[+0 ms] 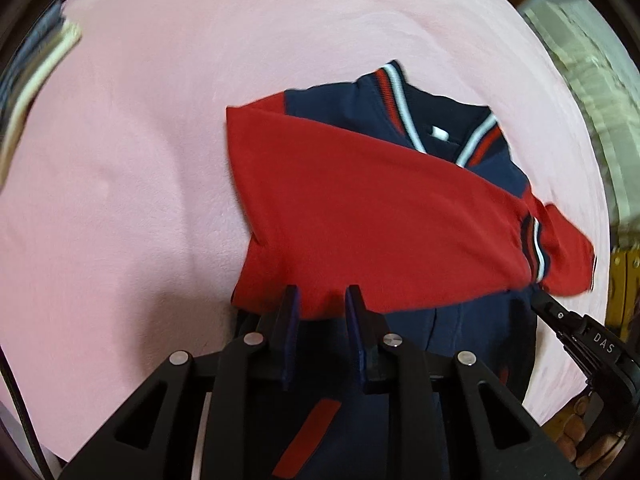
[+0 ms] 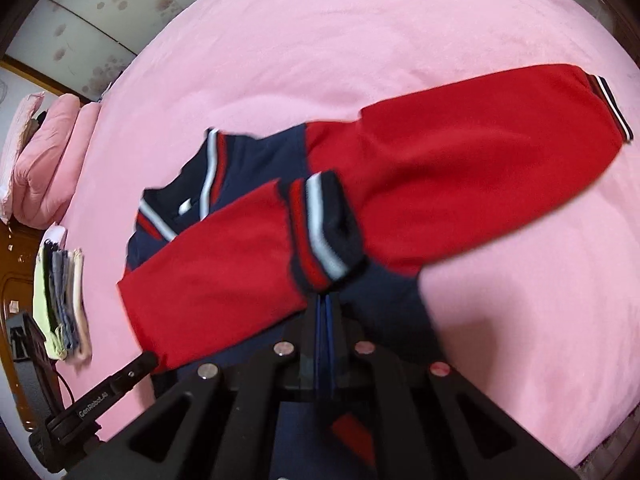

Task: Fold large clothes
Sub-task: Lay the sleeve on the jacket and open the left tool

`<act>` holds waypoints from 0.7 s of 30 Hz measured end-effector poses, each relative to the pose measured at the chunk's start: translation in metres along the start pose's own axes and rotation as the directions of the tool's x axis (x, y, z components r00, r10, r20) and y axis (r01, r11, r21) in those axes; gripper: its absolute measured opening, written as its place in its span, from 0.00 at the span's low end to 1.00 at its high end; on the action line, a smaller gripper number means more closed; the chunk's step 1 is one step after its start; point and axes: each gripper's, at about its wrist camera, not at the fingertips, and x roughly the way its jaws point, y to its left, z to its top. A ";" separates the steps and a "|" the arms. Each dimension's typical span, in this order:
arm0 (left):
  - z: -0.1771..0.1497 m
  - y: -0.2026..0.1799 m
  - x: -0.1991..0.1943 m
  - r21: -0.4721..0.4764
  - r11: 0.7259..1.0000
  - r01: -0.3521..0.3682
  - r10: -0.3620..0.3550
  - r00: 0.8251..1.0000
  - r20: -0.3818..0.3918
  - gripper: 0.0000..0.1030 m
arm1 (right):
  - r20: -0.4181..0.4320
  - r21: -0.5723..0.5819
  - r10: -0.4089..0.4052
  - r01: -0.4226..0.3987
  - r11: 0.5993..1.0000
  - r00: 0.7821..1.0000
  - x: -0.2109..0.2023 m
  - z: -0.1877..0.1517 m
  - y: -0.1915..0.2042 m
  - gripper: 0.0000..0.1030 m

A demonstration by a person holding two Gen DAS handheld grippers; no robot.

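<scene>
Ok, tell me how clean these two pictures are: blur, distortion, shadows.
Left wrist view: heavy fisheye bending at the rim, the jacket fairly sharp, motion smear at the right edge, and a soft shadow on the pink sheet left of the left gripper. Right wrist view: the striped cuff above the right gripper is smeared, and the clothes stack is stretched by the lens.

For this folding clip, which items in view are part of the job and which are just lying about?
In the job: jacket, its sleeve cuff, right claw, left claw.
Lying about: stack of folded clothes, pink pillows.
</scene>
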 end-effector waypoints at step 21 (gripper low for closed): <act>-0.021 -0.008 -0.053 0.174 0.964 -0.202 0.199 0.979 0.034 0.94 | 0.044 -0.191 -0.064 0.071 0.979 0.997 -0.042 -0.052 0.049 0.86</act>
